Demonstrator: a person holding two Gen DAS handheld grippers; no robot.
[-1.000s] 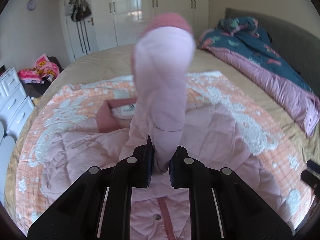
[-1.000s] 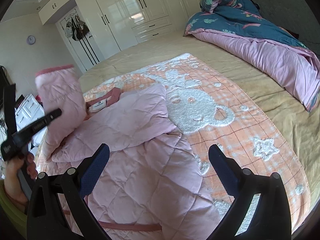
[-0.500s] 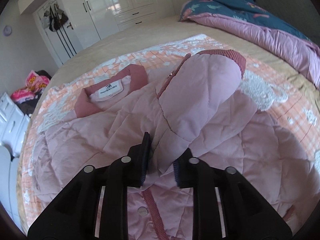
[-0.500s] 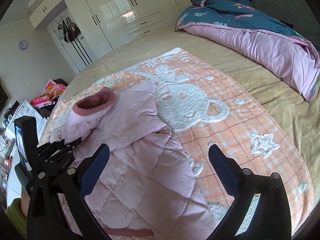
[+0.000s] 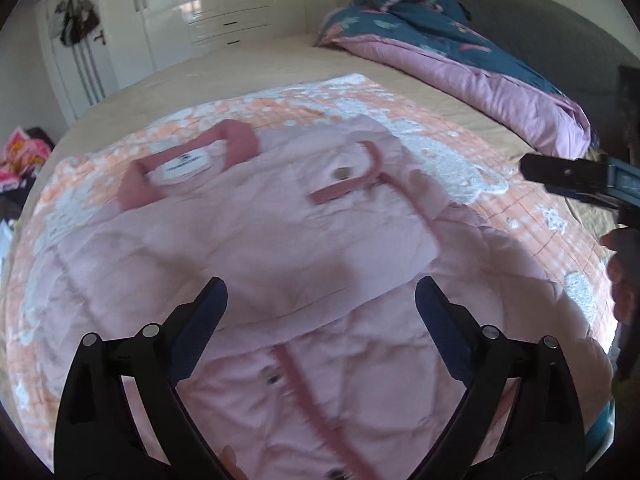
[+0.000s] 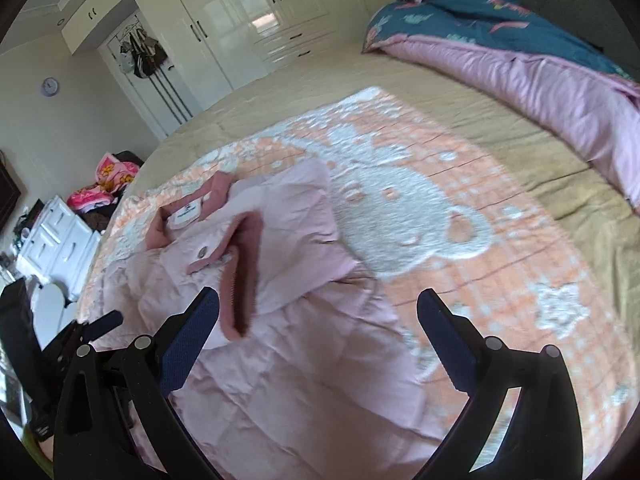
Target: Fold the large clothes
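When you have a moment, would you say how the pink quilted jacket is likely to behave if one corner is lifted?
The pink quilted jacket would probably sag and drape, since its sleeve lies folded limply across the body. The puffy quilting suggests it is light for its bulk. The smooth shell may slide on the blanket.

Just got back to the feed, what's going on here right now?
A person with a hand-held gripper in each hand is folding a pink quilted jacket on an orange blanket spread over the bed. The left hand-held gripper has just been opening; nothing is between its jaws, and the sleeve now lies folded across the jacket's chest. The right hand-held gripper hangs open over the jacket's right side, gripping nothing. The lower half is not yet folded.
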